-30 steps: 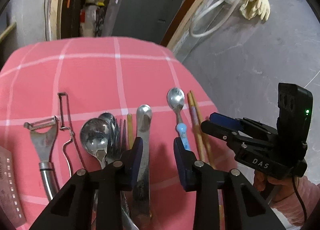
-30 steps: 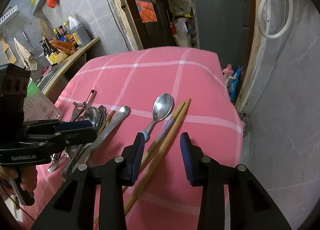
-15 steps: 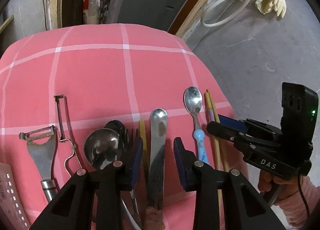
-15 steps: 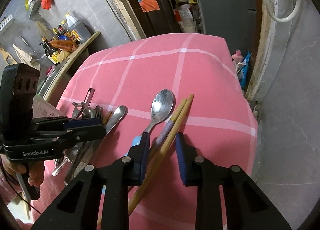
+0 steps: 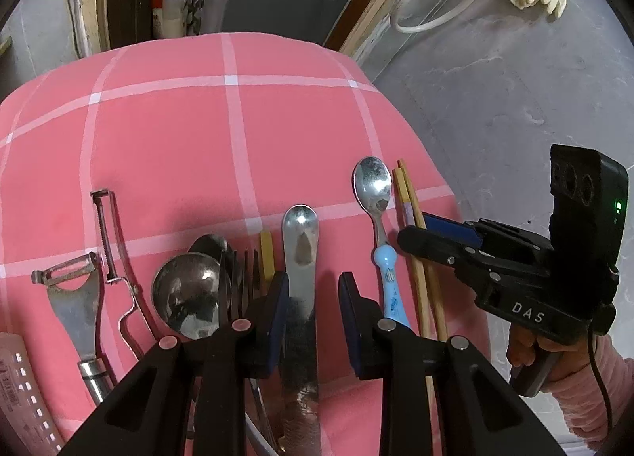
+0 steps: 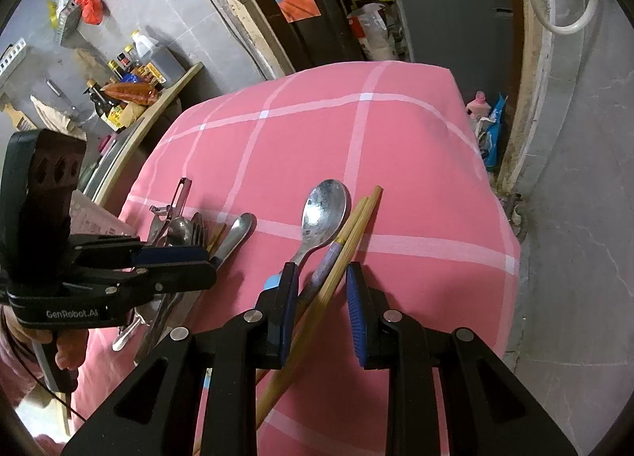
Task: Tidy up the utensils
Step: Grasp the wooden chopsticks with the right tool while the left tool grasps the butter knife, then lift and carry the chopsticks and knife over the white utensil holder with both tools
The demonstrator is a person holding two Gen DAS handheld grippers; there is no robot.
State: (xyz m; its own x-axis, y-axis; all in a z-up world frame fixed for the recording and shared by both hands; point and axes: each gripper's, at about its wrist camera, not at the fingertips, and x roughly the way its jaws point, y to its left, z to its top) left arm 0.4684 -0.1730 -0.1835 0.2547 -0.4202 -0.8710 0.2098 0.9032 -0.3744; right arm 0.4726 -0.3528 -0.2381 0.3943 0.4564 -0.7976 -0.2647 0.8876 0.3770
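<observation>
Utensils lie in a row on the pink checked cloth [image 5: 198, 131]. My left gripper [image 5: 313, 297] is open, its jaws on either side of a steel butter knife [image 5: 301, 258]. Left of it lie a ladle-like spoon [image 5: 186, 297], a fork [image 5: 241, 277] and two peelers [image 5: 75, 297]. A blue-handled spoon [image 5: 376, 194] lies right of the knife. My right gripper [image 6: 321, 297] is open around a pair of wooden chopsticks [image 6: 348, 246], beside the blue-handled spoon [image 6: 321, 214]. The right gripper also shows in the left wrist view [image 5: 428, 234].
The cloth's right edge [image 6: 503, 218] drops off toward a grey tiled floor. A shelf with bottles [image 6: 134, 71] stands at the far left. A printed card [image 5: 20, 388] lies at the near left corner. The far half of the cloth [image 6: 317, 131] carries no utensils.
The right jaws narrowed around the chopsticks half a second ago and have opened wider again. The left gripper moved forward along the butter knife, still open.
</observation>
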